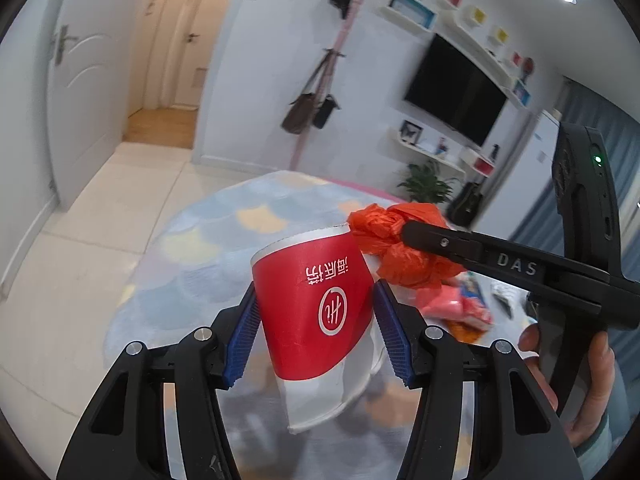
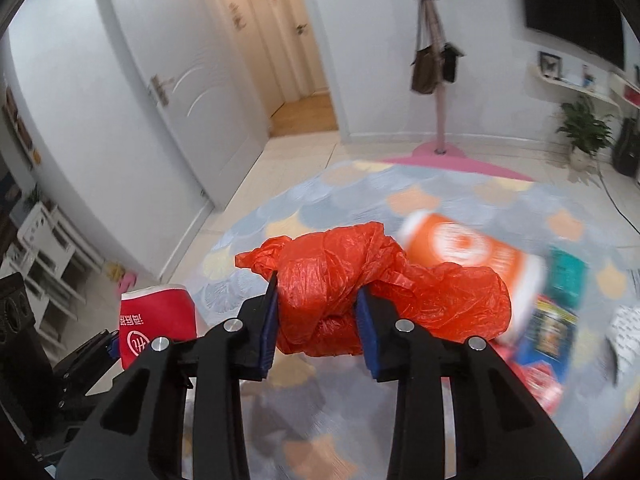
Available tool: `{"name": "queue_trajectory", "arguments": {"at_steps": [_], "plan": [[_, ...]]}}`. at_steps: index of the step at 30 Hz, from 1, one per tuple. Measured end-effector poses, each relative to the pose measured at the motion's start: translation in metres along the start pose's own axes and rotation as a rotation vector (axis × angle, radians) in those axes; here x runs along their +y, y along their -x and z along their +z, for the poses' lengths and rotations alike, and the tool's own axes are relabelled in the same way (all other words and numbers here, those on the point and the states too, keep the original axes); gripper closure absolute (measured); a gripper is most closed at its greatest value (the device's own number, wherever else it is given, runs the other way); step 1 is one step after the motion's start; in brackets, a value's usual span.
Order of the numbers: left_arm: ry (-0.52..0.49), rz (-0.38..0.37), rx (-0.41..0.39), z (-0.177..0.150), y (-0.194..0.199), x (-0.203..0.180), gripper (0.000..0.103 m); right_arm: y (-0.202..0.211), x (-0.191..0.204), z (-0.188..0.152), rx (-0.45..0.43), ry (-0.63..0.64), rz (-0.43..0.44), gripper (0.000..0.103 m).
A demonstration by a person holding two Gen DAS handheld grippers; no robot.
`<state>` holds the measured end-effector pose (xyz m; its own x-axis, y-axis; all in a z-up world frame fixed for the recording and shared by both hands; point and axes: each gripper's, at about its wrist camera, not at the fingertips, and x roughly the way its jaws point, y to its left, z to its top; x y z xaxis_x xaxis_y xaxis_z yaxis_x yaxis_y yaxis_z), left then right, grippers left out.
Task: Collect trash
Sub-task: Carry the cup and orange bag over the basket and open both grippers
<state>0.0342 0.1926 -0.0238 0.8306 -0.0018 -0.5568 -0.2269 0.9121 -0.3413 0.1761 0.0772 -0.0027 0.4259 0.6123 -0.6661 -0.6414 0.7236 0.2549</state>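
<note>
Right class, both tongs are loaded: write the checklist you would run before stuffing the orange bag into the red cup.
1. Left tongs clamp the red paper cup: ok.
2. Right tongs clamp the orange plastic bag: ok.
3. Cup mouth facing the bag: cannot tell; the cup is tilted away from the camera.
4. Bag close beside the cup rim: ok.
5. Bag small enough for the cup: cannot tell.
6. Other litter left on the rug: not ok.
</note>
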Motion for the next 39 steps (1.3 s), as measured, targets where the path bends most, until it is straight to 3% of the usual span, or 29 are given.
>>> {"name": "queue_trajectory", "arguments": {"at_steps": [14,23,32,39], "plan": [[-0.187,-0.171,0.006,0.003,-0.010,-0.117,0.049,0.129,-0.098,-0.027,-0.200,-0.175,-0.150,0.072],[-0.285,-0.271,0.067,-0.011,-0.031,-0.189,0.049,0.190,-0.180,-0.059,-0.285,-0.339,-0.245,0.072],[-0.396,-0.345,0.137,-0.031,-0.059,-0.263,0.049,0.227,-0.273,-0.103,-0.311,-0.524,-0.376,0.071],[-0.433,-0.422,0.218,-0.050,-0.094,-0.319,0.048,0.235,-0.341,-0.150,-0.268,-0.688,-0.461,0.071]]}}
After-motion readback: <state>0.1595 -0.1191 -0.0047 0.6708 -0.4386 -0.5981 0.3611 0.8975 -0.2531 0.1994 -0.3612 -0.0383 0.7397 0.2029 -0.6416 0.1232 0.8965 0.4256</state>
